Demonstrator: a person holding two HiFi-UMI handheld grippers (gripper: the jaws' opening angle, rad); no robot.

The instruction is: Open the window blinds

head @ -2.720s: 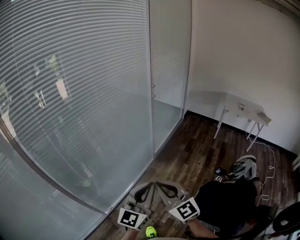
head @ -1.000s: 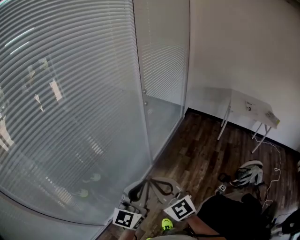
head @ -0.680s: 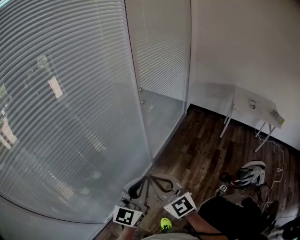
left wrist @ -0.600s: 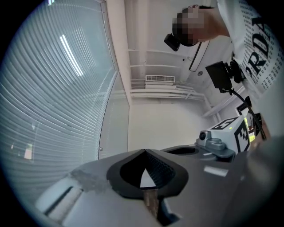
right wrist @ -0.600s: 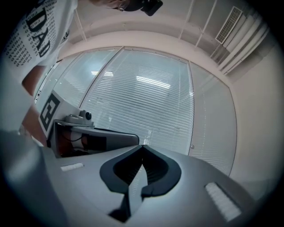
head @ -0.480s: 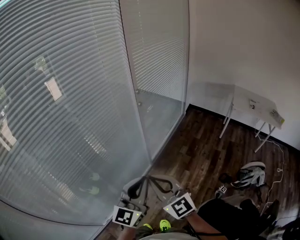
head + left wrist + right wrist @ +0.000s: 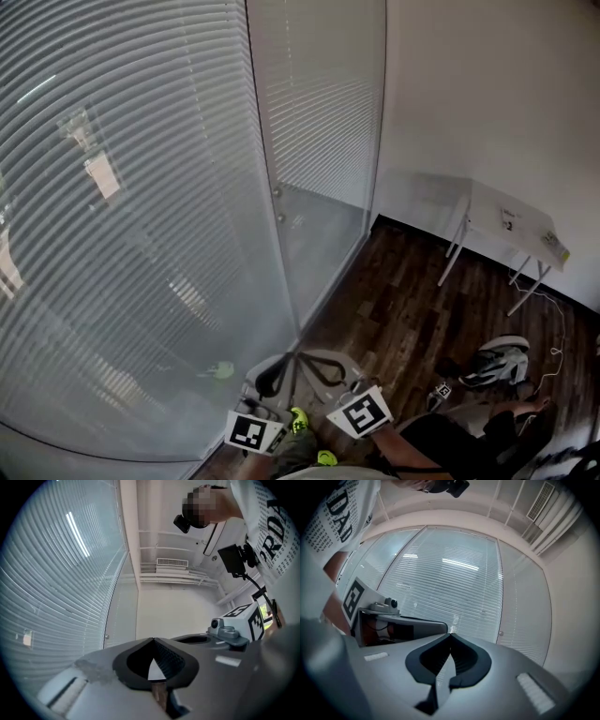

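1. Currently, left gripper [image 7: 279, 368] and right gripper [image 7: 323, 364]: each has its jaws closed tip to tip with nothing between them; both are held low, side by side, clear of the glass
2. Window blinds [image 7: 122, 187]: slats closed across the wide pane and the narrower pane beside it, ahead and to the left of both grippers
3. Small round knobs [image 7: 278, 193] on the frame between the panes: probably the slat control, though I cannot tell; no cord shows
4. Risk: jaws that arrive closed only prod a knob and skid onto the glass
5. Risk: turning the wrong fitting leaves the slats shut
6. Risk: helmet [image 7: 497, 361] on the wooden floor may catch a foot if the person steps right
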